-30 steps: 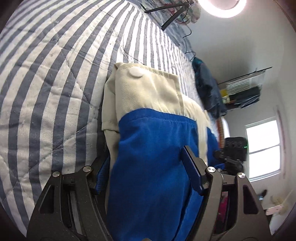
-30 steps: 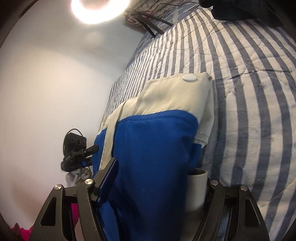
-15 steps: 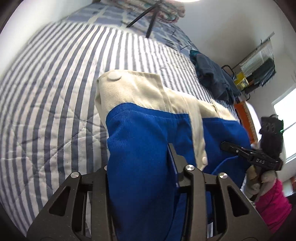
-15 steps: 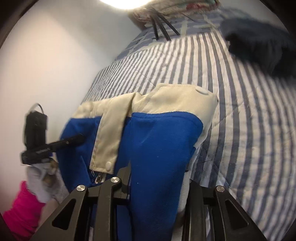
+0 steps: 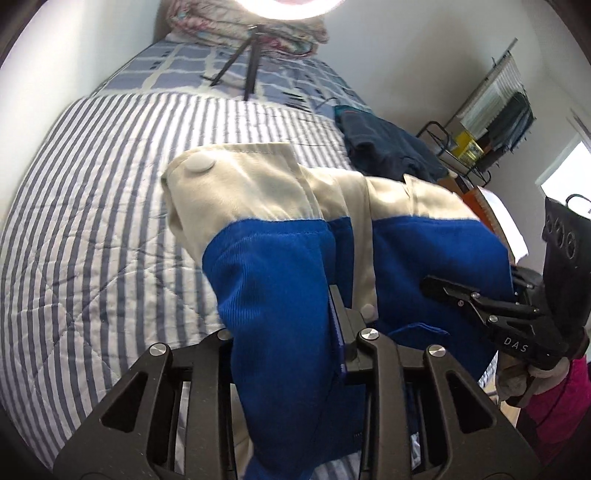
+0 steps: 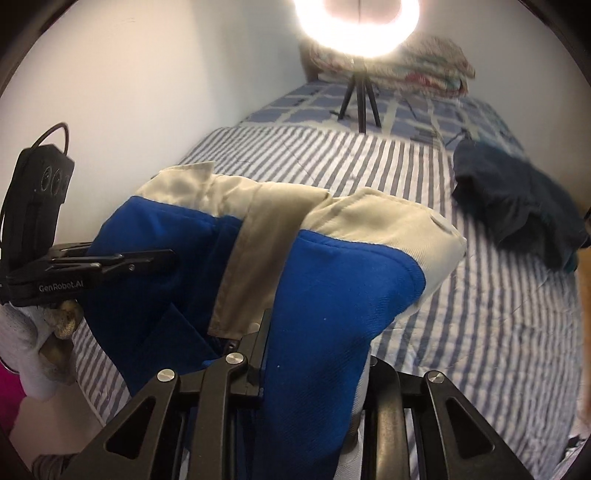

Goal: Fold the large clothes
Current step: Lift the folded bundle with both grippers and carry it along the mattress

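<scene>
My left claw (image 5: pixel 284 343) is clamped on a fold of the blue and cream jacket (image 5: pixel 280 280); its jaws have just been closing, and blue corduroy now fills the gap between them. My right claw (image 6: pixel 314 363) pinches another fold of the same jacket (image 6: pixel 325 295), its jaws also just drawn in on the cloth. The jacket is bunched between the two claws and lifted off the bed, its cream band turned away from me.

The left view shows a large cream button (image 5: pixel 199 165) on the far corner of the band and a smaller snap beside my inner finger; it also catches my right claw (image 5: pixel 476 299) from the side, biting the blue cloth, with a gloved hand (image 5: pixel 517 380) and a pink sleeve beneath it. The right view gives the mirror: my left claw (image 6: pixel 122 262) seen sideways, pressed into the blue fabric, and a white glove (image 6: pixel 33 343) under it.

Below lies the bed, covered by a blue-and-white striped quilt (image 5: pixel 85 229). A dark navy garment (image 6: pixel 517 206) lies crumpled on the quilt, well apart from the jacket. Farther off, a black tripod (image 6: pixel 358 96) stands on a checked blanket, carrying a glaring ring light (image 6: pixel 358 22), with folded floral bedding (image 5: pixel 251 26) behind it. Only the left view shows a wire rack (image 5: pixel 480 122) of clothes by the wall and a bright window (image 5: pixel 569 177).
</scene>
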`<move>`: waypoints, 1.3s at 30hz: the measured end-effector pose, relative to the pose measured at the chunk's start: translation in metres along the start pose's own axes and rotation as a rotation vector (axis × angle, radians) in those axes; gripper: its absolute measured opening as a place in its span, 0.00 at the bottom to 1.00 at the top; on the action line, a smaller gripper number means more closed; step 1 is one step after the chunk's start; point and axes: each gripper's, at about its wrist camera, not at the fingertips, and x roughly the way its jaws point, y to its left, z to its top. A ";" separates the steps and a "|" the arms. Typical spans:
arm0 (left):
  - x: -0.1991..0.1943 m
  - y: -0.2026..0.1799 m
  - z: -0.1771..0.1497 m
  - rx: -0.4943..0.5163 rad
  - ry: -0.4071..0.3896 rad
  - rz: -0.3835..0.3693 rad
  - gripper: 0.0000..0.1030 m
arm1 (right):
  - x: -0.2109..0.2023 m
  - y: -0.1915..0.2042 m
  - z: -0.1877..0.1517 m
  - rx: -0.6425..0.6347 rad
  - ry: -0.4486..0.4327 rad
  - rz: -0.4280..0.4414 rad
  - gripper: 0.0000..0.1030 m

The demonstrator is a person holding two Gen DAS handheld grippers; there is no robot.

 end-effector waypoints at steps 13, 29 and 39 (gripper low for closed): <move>0.002 -0.090 0.032 0.103 -0.018 -0.090 0.26 | -0.073 -0.037 0.007 -0.020 -0.054 -0.174 0.24; 0.045 -0.181 0.118 0.197 -0.050 -0.127 0.26 | -0.112 -0.119 0.045 -0.015 -0.123 -0.310 0.23; 0.127 -0.231 0.215 0.283 -0.099 -0.177 0.26 | -0.096 -0.220 0.102 0.042 -0.181 -0.384 0.23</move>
